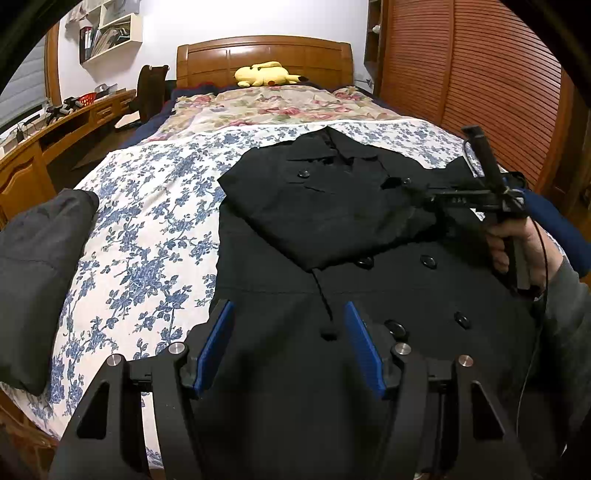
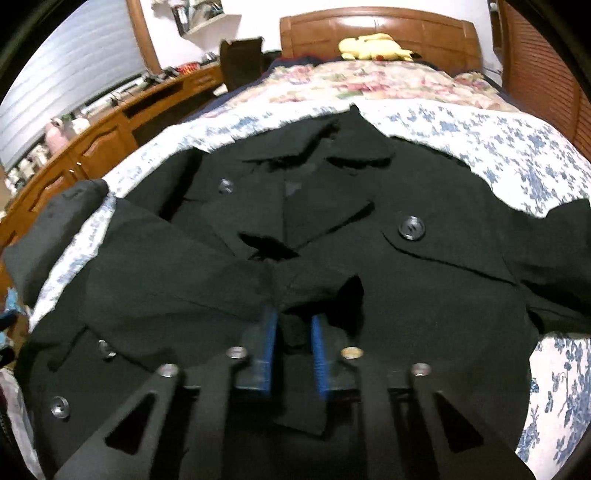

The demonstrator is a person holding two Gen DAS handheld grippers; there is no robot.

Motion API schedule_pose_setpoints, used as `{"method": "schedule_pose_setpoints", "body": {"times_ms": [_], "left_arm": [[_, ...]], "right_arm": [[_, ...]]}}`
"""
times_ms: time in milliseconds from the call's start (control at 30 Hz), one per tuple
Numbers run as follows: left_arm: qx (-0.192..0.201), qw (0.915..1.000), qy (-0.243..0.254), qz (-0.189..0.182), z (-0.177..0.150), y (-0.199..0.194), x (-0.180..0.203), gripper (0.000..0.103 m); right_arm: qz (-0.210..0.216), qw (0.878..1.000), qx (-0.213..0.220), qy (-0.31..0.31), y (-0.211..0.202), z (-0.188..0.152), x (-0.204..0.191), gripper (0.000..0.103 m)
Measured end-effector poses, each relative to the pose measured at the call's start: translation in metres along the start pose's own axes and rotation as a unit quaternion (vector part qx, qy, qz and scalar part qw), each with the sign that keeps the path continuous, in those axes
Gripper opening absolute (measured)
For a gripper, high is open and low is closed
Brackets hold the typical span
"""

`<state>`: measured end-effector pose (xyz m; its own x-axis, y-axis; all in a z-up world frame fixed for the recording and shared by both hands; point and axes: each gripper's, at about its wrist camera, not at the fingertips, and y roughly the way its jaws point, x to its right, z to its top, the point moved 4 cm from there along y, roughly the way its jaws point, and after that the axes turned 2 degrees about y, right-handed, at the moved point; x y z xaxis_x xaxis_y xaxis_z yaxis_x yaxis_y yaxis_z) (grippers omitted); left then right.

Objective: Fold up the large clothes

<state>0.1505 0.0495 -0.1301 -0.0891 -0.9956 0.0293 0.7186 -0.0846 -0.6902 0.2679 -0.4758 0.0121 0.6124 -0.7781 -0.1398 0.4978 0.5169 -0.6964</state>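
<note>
The right gripper (image 2: pixel 293 325) is seen closed on a fold of the black coat (image 2: pixel 332 229); the cloth is pinched between its blue pads (image 2: pixel 269 332), and the pad tips are partly covered by it. This view is blurred, so the edge of the held part is hard to make out. In the left wrist view, the right gripper (image 1: pixel 424 194) is held by a hand (image 1: pixel 517 243), and its tips are lost against the dark cloth. The left gripper (image 1: pixel 288 332) is held apart above the lower front of the coat (image 1: pixel 332 221), with nothing pinched between its pads. The coat is spread on the bed (image 1: pixel 147 221), one sleeve folded across the chest. A dark grey garment (image 1: pixel 40 266) lies at the left edge, cut off by the frame. A yellow plush toy (image 1: pixel 266 74) is seen by the headboard (image 1: pixel 266 51). Shelves (image 1: pixel 110 33) on the wall hold books, too small to read.
</note>
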Motion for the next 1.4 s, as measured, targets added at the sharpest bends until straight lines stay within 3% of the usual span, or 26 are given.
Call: {"method": "schedule_pose_setpoints", "body": {"times_ms": [200, 500, 833, 1000, 1400], "left_arm": [[0.007, 1.0000, 0.000, -0.002, 0.006, -0.001, 0.009, 0.064], [0.015, 0.9998, 0.007, -0.011, 0.016, 0.007, 0.033, 0.064], [0.034, 0.9992, 0.015, -0.018, 0.032, 0.021, 0.058, 0.064], [0.048, 0.9984, 0.015, -0.025, 0.045, 0.037, 0.065, 0.064], [0.078, 0.9957, 0.007, -0.049, 0.062, 0.072, 0.073, 0.064]], "right_arm": [[-0.005, 0.998, 0.067, -0.006, -0.054, -0.005, 0.001, 0.009], [-0.076, 0.986, 0.149, 0.014, -0.129, -0.036, 0.038, 0.008], [-0.090, 0.990, 0.109, 0.019, -0.151, -0.081, 0.049, 0.008], [-0.080, 0.992, 0.094, 0.013, -0.169, -0.082, 0.043, 0.009], [-0.085, 0.995, 0.056, -0.019, -0.161, -0.097, 0.021, 0.009]]}}
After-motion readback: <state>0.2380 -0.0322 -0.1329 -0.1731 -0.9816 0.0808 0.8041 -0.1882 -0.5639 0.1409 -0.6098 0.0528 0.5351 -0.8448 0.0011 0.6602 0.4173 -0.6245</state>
